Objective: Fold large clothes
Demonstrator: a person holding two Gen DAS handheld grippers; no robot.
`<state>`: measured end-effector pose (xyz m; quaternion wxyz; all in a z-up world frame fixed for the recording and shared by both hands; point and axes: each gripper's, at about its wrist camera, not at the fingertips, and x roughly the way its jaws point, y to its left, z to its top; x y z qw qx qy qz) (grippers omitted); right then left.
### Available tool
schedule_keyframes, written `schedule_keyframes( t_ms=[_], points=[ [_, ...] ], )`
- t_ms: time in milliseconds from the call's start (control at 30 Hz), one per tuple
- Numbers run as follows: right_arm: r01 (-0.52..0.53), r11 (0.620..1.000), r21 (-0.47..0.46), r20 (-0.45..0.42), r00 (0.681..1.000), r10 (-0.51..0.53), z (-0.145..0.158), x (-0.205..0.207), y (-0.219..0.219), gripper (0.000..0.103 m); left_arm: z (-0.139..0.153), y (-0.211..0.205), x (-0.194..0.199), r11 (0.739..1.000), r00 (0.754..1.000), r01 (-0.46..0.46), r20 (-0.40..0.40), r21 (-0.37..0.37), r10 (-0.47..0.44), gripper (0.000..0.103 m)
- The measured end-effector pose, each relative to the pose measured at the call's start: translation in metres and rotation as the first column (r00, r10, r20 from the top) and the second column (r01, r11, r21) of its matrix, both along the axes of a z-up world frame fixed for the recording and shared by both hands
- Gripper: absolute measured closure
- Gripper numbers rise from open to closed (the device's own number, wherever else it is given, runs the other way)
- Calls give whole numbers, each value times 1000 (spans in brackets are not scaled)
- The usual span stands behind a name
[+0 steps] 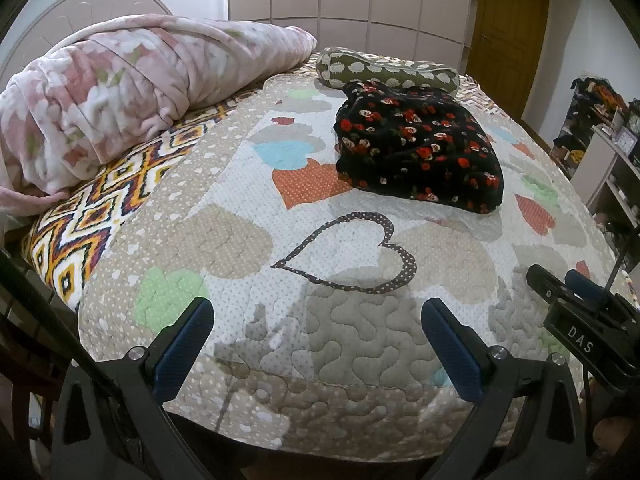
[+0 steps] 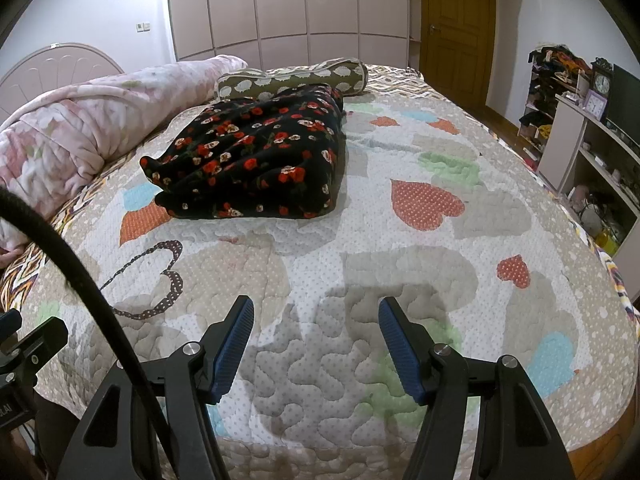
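A black garment with red and white flowers (image 1: 420, 148) (image 2: 256, 160) lies folded into a thick bundle on the heart-patterned quilt (image 1: 248, 240) (image 2: 400, 240), towards the far side of the bed. My left gripper (image 1: 318, 308) hangs open above the near edge of the quilt, well short of the garment, with nothing between its blue pads. My right gripper (image 2: 316, 306) is open too, over bare quilt, and holds nothing. It also shows at the right edge of the left wrist view as the right gripper (image 1: 560, 280).
A rolled pink floral blanket (image 1: 132, 92) (image 2: 80, 128) lies along the left side by the headboard. An olive bolster pillow (image 1: 384, 70) (image 2: 292, 76) sits just behind the garment. Shelves with clutter (image 2: 592, 152) stand to the right, a wooden door (image 2: 456, 28) beyond.
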<state>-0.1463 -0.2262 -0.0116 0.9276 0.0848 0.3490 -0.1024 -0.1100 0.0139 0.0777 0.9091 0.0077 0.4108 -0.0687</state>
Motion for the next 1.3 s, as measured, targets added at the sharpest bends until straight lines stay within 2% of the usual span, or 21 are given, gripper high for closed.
schedule_keyframes(
  t_ms=[667,1300],
  points=[
    [0,1000,0,-1,1000,0,0,0,0,33,-1,0,1,1000,1000,2,-5,-3,-2,0],
    [0,1000,1,-5,1000,0,-1,0,0,33,-6,1,4,1000,999,11,-43,-4,-11,0]
  ],
)
